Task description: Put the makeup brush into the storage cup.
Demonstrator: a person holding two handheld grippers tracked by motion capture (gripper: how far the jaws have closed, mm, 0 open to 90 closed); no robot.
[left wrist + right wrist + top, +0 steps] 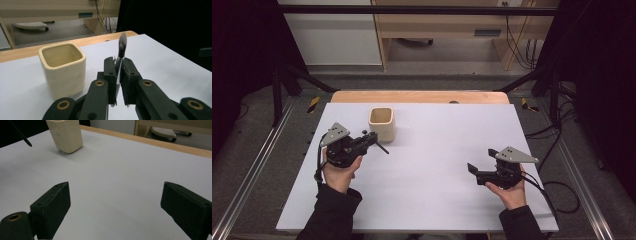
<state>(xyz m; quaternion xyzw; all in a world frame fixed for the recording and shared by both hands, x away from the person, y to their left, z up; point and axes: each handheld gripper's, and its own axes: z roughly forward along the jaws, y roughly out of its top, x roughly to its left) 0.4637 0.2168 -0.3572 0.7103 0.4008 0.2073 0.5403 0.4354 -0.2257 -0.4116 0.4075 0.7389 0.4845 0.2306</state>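
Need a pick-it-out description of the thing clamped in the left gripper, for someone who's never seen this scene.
Start at the white table and find the cream square cup near its far left. Just in front of the cup, the left gripper is shut on a thin dark utensil, a slim handle with a rounded end jutting out past the jaws. It is the only slender dark thing on the table; the right gripper is open.

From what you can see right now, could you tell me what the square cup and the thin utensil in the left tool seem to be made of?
The square cup looks like glazed ceramic: cream, thick rounded walls, a soft sheen.

The thin utensil, clamped in the left tool, seems metal where it sits between the jaws, pale and reflective there. Its far end is dark and blurred, so the material there is unclear.
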